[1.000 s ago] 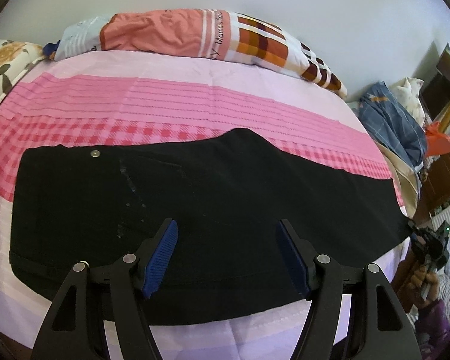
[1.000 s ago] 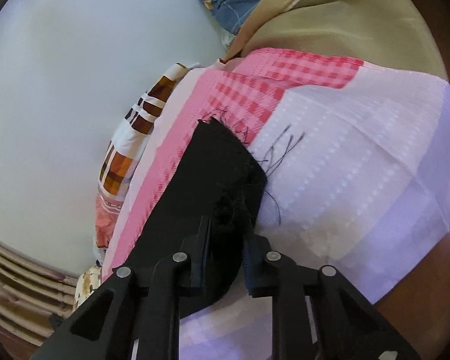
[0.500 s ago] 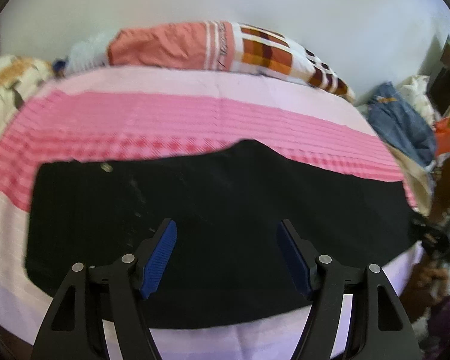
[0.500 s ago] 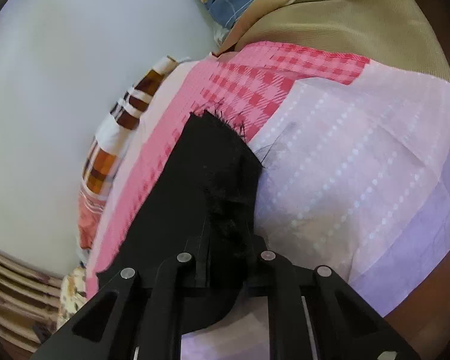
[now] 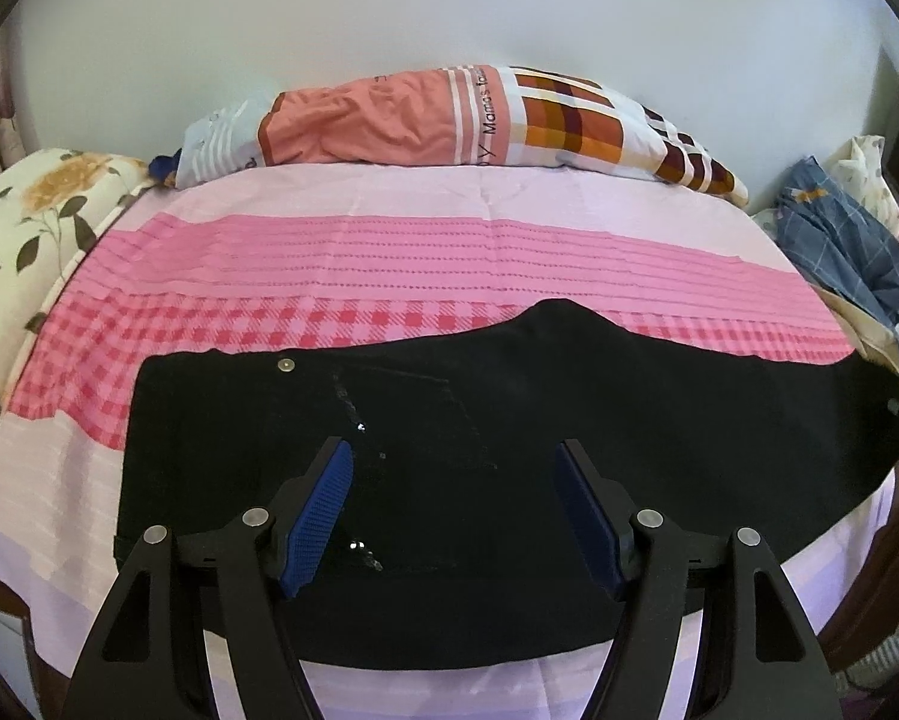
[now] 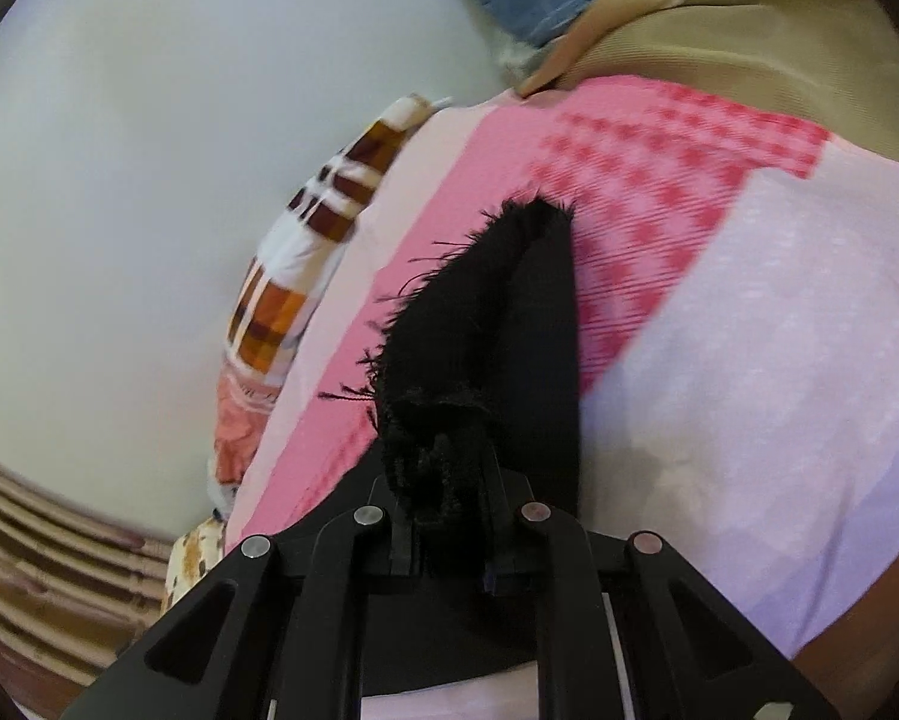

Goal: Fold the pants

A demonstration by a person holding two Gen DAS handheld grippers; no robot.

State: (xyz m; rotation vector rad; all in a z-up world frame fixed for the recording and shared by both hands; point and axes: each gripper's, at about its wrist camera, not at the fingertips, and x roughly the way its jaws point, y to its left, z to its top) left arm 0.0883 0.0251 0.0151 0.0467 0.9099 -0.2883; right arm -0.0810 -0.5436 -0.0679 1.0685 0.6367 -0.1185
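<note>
Pink and lilac bedding [image 5: 389,276] is covering a wide bed, and the black pants [image 5: 509,420] are lying flat across it, close to the near edge.

Closest in the left view, the left gripper [image 5: 455,516] is hanging over the pants with its blue pads [image 5: 320,516] spread wide, gripping nothing. The pants are lying right under it and ahead of it. Their long way is running side to side, with the waist and its silver button [image 5: 285,365] on the left and the leg ends on the right.

In the right view, the right gripper [image 6: 449,516] is pinching the frayed leg end [image 6: 479,324] tight and holding it up off the sheet. So the right hand is the one nearer the leg ends, and the left hand is nearer the waist. I think the leg end needs carrying along the pants toward the waist.

Farther back, a long patterned pillow [image 5: 449,114] is sitting against the white wall. A blue checked cloth [image 5: 839,240] is piling up at the far right.

The black cloth is hiding the right pads. That view is also blurry.
</note>
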